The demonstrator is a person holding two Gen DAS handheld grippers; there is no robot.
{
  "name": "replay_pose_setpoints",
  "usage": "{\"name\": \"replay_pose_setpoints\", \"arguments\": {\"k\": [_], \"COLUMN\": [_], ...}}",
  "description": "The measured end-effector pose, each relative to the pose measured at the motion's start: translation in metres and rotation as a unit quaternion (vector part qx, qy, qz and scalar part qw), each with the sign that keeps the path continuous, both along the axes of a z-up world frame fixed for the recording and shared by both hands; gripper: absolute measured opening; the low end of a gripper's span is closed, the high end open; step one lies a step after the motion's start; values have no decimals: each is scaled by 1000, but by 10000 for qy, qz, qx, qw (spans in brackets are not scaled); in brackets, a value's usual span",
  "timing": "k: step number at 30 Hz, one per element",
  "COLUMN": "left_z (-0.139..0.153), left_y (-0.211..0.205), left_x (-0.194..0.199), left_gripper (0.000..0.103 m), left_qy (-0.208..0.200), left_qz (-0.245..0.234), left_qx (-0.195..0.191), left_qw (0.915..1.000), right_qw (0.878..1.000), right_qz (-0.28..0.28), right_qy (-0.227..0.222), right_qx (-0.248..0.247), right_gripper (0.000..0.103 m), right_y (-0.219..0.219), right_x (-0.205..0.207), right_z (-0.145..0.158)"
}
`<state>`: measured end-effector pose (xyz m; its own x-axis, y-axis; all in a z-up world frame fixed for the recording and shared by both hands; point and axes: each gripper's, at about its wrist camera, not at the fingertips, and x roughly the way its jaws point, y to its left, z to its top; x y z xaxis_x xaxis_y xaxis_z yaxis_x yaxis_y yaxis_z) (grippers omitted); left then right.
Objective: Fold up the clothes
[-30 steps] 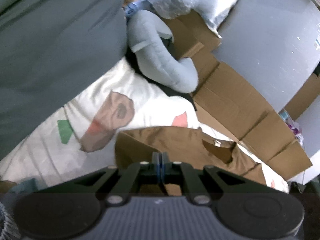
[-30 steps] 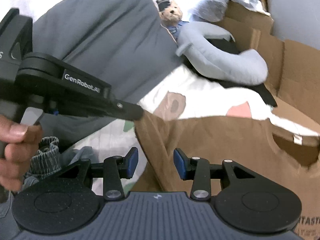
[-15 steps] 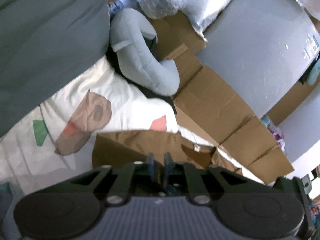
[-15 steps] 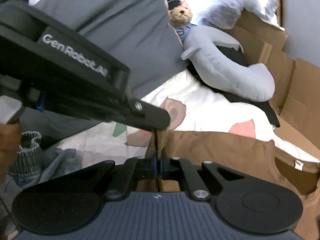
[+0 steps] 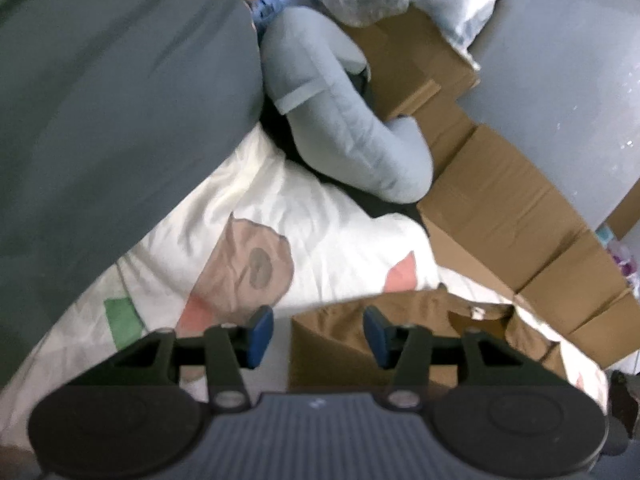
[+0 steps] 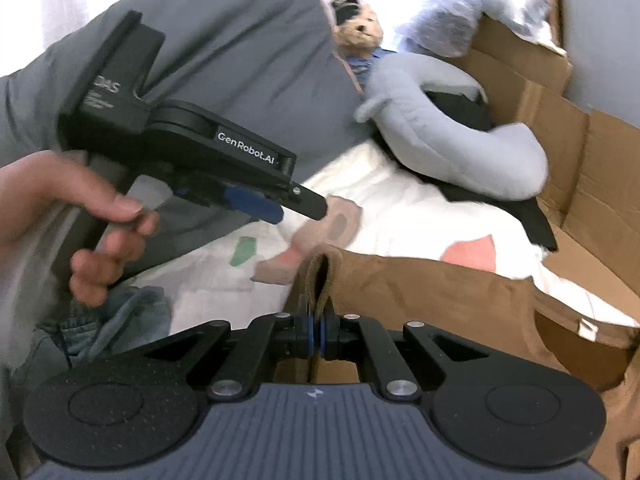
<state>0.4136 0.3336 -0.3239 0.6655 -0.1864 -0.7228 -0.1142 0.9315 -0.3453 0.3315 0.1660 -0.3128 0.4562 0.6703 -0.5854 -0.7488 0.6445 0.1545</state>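
A: On the bed, the right gripper (image 6: 316, 338) has its jaws pressed together on a raised fold at the corner of the brown shirt (image 6: 440, 300), the cloth looping up just ahead of the pads.

B: And the other claw?

A: The left gripper (image 5: 318, 334) is spreading its jaws, with nothing pinched. In its own view the shirt's folded edge lies just ahead and below, between the blue pads (image 5: 258, 334) but untouched. Seen from the right wrist, it hangs up and to the left of the pinched fold, apart from the cloth, carried by a hand (image 6: 80, 216).

B: How should the fold be carried through?

A: Likely by keeping the right claw's pinch firm and low, drawing the corner evenly so the layers stay aligned, while the left takes a matching corner. A lopsided pull could skew the crease.

B: The count?

A: One brown shirt, its neckline (image 6: 576, 324) to the right of the right claw. Two grippers. One hand in view. Beyond the claws: one teddy bear (image 6: 358, 30), one grey neck pillow (image 6: 452, 140), one printed white sheet (image 5: 280, 216). The cardboard boxes (image 5: 500, 208) to the right are hard to count apart.
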Motion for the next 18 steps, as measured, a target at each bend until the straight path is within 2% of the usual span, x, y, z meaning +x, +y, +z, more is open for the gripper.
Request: {"name": "replay_pose_setpoints", "arguments": {"k": [3,7,12,16,18], "left_z": [-8,-19,-30,-35,-41], "left_y": [-2,-16,-30,-44,-46], "left_x": [23,51,69,76,82], "left_gripper": [53,51,46,28,18], "left_qy": [236,556,847,1032,1203], "left_qz": [-111,-454,-794,-1105,-1049], "left_qx": [57,347,407,605,769], "left_qw": [9996,9968,9924,9867,9842], "right_qw": [9996,9982,9949,9923,9914], "right_qz": [-96,-290,-545,-659,-699], "right_qy": [222,438,743,928,982], "right_qx": [110,285,405,491,509], "right_gripper": [2,2,2,2,2], "right_y": [-12,-28,-45,-53,-56], "right_x": [9,18,26,28,29], "right_z": [-9,-20,-34,-43,-46]}}
